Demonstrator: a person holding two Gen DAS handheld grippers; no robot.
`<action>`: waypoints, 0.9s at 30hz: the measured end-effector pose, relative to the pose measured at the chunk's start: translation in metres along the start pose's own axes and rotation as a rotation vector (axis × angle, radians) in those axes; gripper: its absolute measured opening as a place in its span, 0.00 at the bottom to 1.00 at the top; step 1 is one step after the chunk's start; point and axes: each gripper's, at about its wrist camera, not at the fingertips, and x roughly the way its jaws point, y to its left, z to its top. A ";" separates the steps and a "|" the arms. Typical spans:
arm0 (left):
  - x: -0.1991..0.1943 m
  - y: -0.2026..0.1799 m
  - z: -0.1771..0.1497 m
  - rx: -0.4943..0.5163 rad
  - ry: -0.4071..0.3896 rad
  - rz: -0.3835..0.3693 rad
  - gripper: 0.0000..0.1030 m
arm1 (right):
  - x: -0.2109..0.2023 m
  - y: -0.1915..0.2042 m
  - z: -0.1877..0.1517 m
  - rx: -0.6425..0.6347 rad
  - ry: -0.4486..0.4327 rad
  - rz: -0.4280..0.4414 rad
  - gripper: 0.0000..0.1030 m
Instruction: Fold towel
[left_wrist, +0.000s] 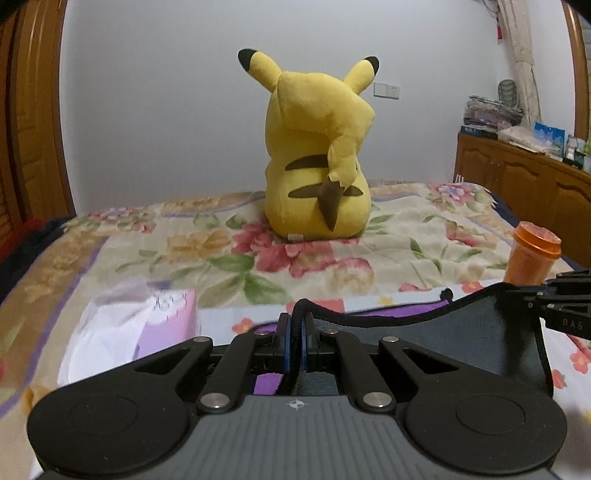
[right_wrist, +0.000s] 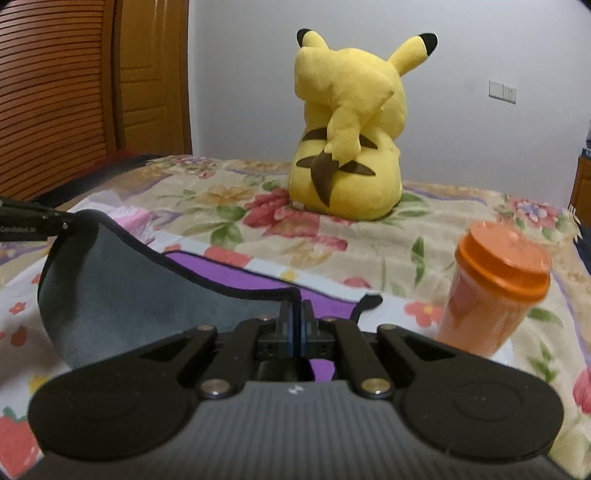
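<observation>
Spreading across both views is the bed (left_wrist: 184, 243) with its flowered cover, and on it, nearest the cameras, lies the towel (right_wrist: 122, 295), grey on one face and purple on the other, edged in black. Its near hem is lifted off the bed and hangs slack between the two tools, so its long axis runs side to side, from one gripper to the other. The left gripper (left_wrist: 295, 332) has its jaws clamped together on the left end of that black hem, which rises straight out between the blue pads. The right gripper (right_wrist: 295, 332) has its jaws pinched shut on the right end of the hem, with the grey face sagging away to its left. The rest of the towel lies flat ahead of both pairs of jaws, purple side up, so the coming fold, as I judge it, carries the held edge forward over that flat part. Neither hand seems clearly nearer the far edge, and they should travel together to keep the hem level. Farther back sits a yellow plush toy (left_wrist: 317, 155), facing away. An orange cup (right_wrist: 498, 291) stands just beside the towel's right end and could be knocked. A pink tissue pack (left_wrist: 147, 321) lies to the left.
</observation>
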 end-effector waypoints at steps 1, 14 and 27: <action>0.002 0.001 0.003 0.001 -0.008 0.001 0.08 | 0.002 0.000 0.002 -0.008 -0.006 -0.003 0.04; 0.035 0.013 0.020 -0.008 -0.033 0.040 0.08 | 0.025 -0.007 0.020 -0.068 -0.052 -0.067 0.04; 0.080 0.015 0.010 -0.001 -0.004 0.065 0.08 | 0.067 -0.014 0.006 -0.060 -0.015 -0.124 0.04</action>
